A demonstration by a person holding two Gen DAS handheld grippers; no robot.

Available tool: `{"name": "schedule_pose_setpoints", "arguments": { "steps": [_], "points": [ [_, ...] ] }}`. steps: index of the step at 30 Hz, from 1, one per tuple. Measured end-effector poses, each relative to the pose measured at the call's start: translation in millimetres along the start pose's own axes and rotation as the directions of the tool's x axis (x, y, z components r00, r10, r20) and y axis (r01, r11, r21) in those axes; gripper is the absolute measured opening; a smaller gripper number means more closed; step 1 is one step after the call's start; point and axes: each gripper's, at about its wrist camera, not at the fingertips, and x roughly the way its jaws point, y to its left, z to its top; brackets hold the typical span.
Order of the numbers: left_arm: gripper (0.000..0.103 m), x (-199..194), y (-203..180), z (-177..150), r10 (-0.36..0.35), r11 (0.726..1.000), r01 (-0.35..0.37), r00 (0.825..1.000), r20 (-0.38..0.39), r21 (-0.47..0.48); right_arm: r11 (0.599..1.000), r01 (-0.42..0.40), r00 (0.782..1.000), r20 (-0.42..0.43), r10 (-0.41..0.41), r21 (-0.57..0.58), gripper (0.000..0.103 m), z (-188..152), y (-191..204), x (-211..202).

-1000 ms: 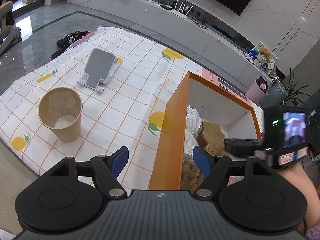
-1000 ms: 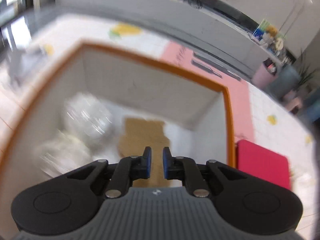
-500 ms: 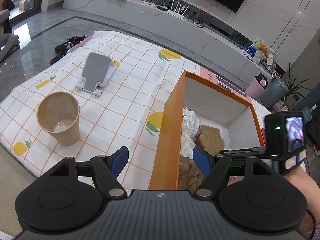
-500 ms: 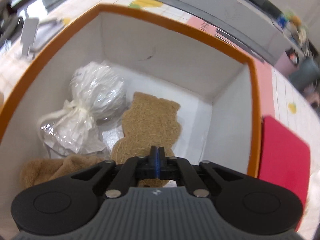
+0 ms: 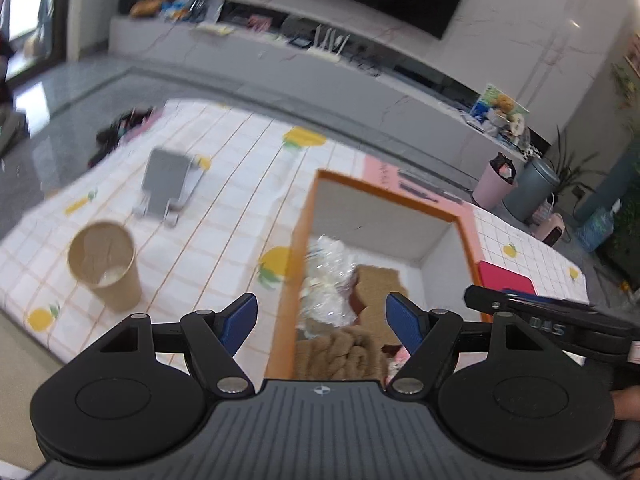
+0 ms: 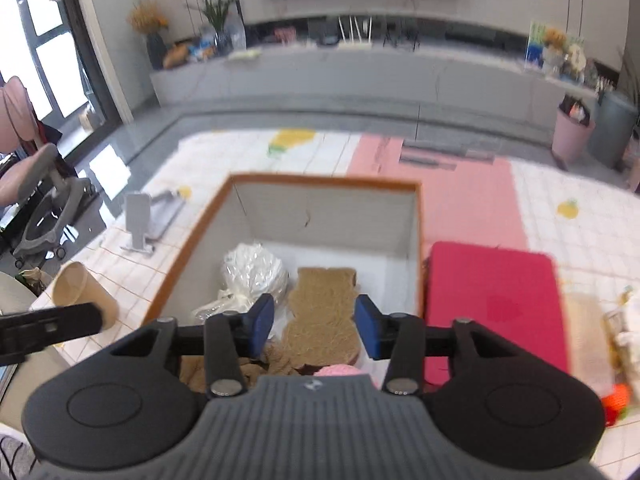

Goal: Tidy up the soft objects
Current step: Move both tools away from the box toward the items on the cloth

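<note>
The orange box (image 6: 419, 248) serves as the collecting bin, standing open-topped on the checked cloth (image 5: 224, 216) so soft things can be dropped in from above. Inside it lie a tan bear-shaped pad (image 6: 320, 320) flat on the floor, a crinkled plastic bundle (image 6: 252, 272) against the left wall, a brown knitted piece (image 5: 340, 354) at the near wall, and a pink soft item (image 6: 344, 372) at the near edge. Just right of the box lies a red pad (image 6: 492, 304); left of it stands a paper cup (image 5: 104, 264), likely not part of the sorting. The right gripper (image 6: 314, 326) hangs above the box, its jaws just opened partway, nothing between them. The left gripper (image 5: 320, 320), over the box's left wall, stands wide and empty.
</note>
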Motion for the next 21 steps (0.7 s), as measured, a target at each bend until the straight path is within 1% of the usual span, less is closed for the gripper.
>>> {"name": "schedule_pose_setpoints", "arguments": {
  "steps": [1,2,4,6,8,9,11,13,16,17,18,21],
  "points": [
    [0.086,-3,-9,-2,0.006,1.000,-0.006,1.000,0.011,0.019,1.000,0.005,1.000,0.024,-0.005,0.007,0.063,-2,-3,-12],
    [0.086,-6,-17,-3,0.009,0.999,-0.009,1.000,0.017,0.036,1.000,0.010,0.999,0.046,-0.010,0.016,0.067,-5,-6,-23],
    [0.086,-12,-34,-9,-0.004,0.998,0.002,1.000,0.025,0.062,0.999,0.043,0.994,0.096,-0.046,0.029,0.081,-13,-14,-46],
    [0.087,-19,-52,-19,-0.029,0.996,0.026,0.999,0.035,0.087,0.997,0.080,0.987,0.139,-0.083,0.023,0.087,-26,-21,-66],
    [0.088,-25,-75,-29,-0.042,0.990,0.036,0.998,0.041,0.134,0.995,0.096,0.982,0.160,-0.099,0.022,0.088,-42,-32,-83],
    [0.088,-27,-86,-34,-0.053,0.986,0.045,0.998,0.044,0.162,0.994,0.101,0.981,0.166,-0.105,0.033,0.092,-49,-41,-91],
    [0.088,-29,-109,-45,-0.088,0.974,0.079,0.995,0.036,0.210,0.990,0.123,0.976,0.170,-0.133,0.069,0.092,-64,-60,-102],
    [0.088,-29,-131,-54,-0.129,0.964,0.122,0.992,0.012,0.238,0.982,0.156,0.970,0.170,-0.173,0.109,0.092,-78,-80,-113],
    [0.088,-22,-159,-66,-0.172,0.953,0.173,0.985,-0.024,0.251,0.965,0.199,0.961,0.159,-0.226,0.169,0.092,-94,-116,-123],
    [0.088,-18,-167,-70,-0.179,0.949,0.181,0.983,-0.031,0.257,0.958,0.217,0.957,0.151,-0.246,0.188,0.093,-99,-128,-124],
    [0.088,-13,-176,-74,-0.181,0.946,0.184,0.983,-0.037,0.266,0.952,0.238,0.954,0.137,-0.266,0.194,0.096,-103,-141,-124],
    [0.088,5,-201,-89,-0.163,0.938,0.172,0.985,-0.054,0.302,0.927,0.292,0.941,0.104,-0.323,0.236,0.097,-116,-183,-115]
  ]
}}
